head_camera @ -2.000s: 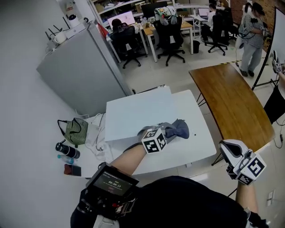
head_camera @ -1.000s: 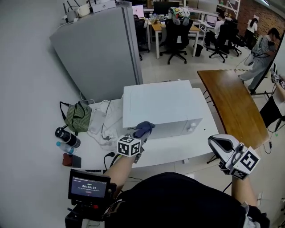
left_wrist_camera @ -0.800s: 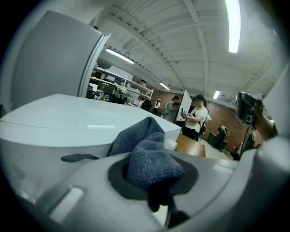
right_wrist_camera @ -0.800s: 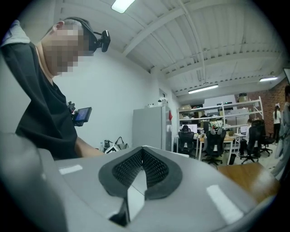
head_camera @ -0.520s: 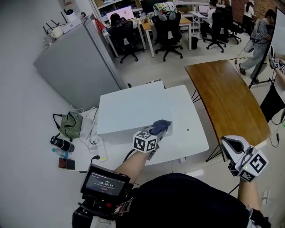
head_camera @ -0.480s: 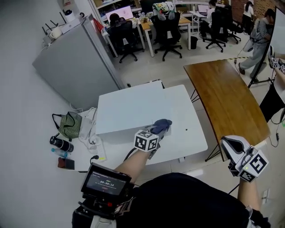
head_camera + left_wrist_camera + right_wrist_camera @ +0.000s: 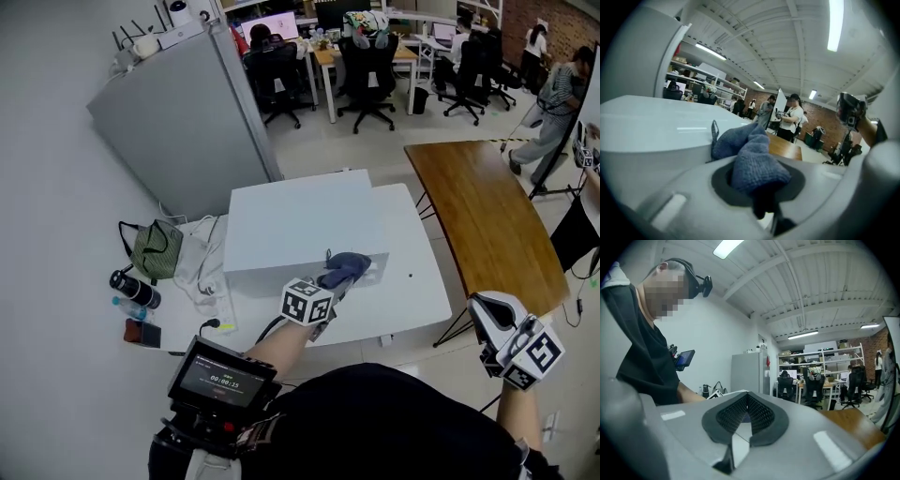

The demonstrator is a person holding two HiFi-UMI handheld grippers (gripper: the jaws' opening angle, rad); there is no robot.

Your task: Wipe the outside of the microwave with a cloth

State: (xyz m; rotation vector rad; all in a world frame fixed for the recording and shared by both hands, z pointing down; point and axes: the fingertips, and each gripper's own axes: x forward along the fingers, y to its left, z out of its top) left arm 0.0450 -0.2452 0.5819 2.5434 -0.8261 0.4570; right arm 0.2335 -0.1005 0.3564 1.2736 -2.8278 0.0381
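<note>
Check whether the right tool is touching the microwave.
Apart. Head view shows the right tool held beyond the table edge, well clear of the microwave.

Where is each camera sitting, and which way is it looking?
Head view: on the person's head, looking steeply down at the microwave; shows torso, arms, the left tool and right tool.
Left gripper view: on the left tool, looking along jaws shut on the cloth, across the microwave top; only the tool shows.
Right gripper view: on the right tool, looking past shut, empty jaws toward the grey cabinet; shows the person's torso and arm.
Shared: head and left gripper views both show cloth and microwave.
</note>
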